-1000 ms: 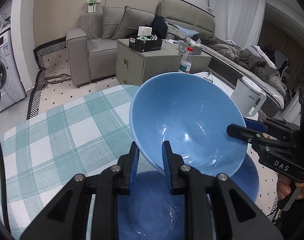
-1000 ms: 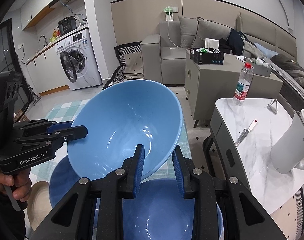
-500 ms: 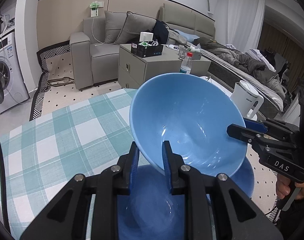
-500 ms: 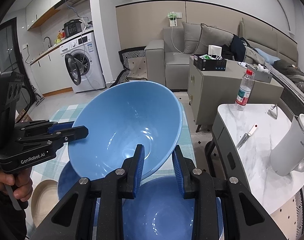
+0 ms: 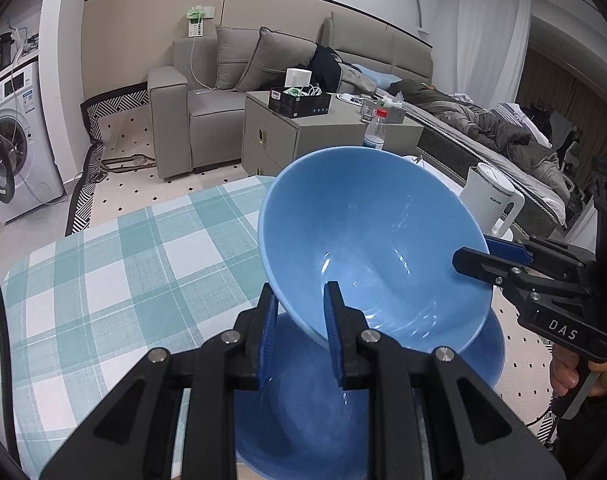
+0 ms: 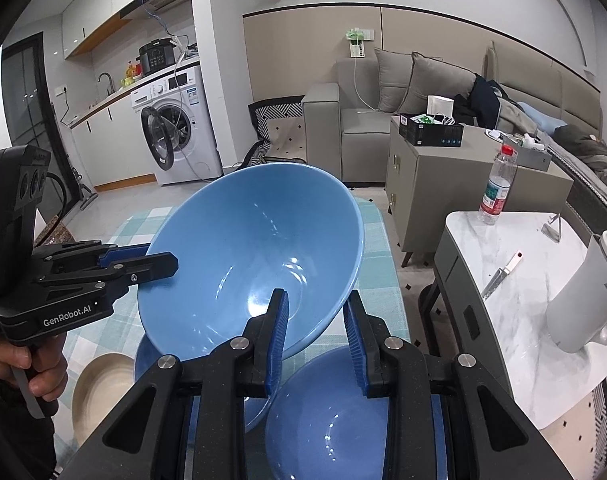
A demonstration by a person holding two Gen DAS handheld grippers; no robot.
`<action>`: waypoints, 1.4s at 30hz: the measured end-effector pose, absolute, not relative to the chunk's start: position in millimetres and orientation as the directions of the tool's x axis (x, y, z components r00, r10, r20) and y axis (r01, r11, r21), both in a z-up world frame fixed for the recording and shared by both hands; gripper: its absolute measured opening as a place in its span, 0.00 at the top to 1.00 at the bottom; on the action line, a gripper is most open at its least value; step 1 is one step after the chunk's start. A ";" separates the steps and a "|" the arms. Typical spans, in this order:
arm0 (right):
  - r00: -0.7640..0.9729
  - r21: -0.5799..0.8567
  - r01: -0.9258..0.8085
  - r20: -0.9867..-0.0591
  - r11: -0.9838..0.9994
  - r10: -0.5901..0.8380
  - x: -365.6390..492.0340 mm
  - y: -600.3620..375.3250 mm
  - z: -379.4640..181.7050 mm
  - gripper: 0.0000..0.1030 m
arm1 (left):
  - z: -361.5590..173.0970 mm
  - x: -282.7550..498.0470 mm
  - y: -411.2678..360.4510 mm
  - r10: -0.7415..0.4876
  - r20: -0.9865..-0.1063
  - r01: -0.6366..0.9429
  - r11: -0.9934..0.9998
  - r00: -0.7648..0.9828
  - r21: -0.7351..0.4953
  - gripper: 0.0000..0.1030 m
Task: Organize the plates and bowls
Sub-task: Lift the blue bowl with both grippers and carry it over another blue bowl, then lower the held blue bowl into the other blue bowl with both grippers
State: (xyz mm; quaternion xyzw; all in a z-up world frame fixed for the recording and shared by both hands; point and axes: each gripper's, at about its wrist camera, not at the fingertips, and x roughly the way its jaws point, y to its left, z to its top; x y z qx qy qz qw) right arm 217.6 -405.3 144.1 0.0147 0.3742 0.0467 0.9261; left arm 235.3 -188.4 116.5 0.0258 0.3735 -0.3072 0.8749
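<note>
You hold a large light-blue bowl [image 5: 377, 248] in the air between your two grippers, tilted so its open side faces you. Your left gripper [image 5: 299, 322] clamps the bowl's near-left rim, one blue pad inside the wall and one outside. Your right gripper [image 6: 316, 338] clamps the opposite rim the same way, fingers pressed on the wall.

In the left wrist view, the right gripper's black fingers reach in from the right and pinch the bowl's edge, with your right hand [image 5: 571, 372] wrapped round its handle. In the right wrist view, your left hand [image 6: 31, 364] grips the other handle at the left.

Directly under the lifted bowl sits a darker blue bowl [image 5: 303, 412] on the table. The right wrist view shows two blue dishes below, one under each side of the lifted bowl, and a tan plate [image 6: 103, 388] near the left one; whether those dishes touch is unclear.

The table wears a teal and white checked cloth [image 5: 115, 264]. To the right stands a white marble-topped side table [image 6: 515, 280] with a white kettle [image 6: 583, 300], a knife [image 6: 501, 276] and a water bottle [image 6: 497, 184]. Farther off are a grey sofa [image 6: 367, 120], a grey cabinet [image 6: 435, 168] and a washing machine [image 6: 175, 128] with its door open.
</note>
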 end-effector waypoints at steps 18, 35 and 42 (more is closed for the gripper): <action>0.716 0.080 -0.112 -0.685 0.991 0.136 201.4 -379.8 140.9 0.72 | 113.3 214.9 -164.8 -0.503 -0.665 0.537 0.825 0.553 -0.177 0.79; 0.690 0.102 -0.139 -0.704 0.985 0.170 193.1 -362.8 123.3 0.72 | 101.8 202.0 -146.9 -0.492 -0.677 0.523 0.833 0.548 -0.182 0.79; 0.680 0.112 -0.140 -0.711 0.984 0.178 191.1 -360.5 115.3 0.72 | 98.4 197.9 -143.5 -0.489 -0.681 0.522 0.834 0.545 -0.181 0.79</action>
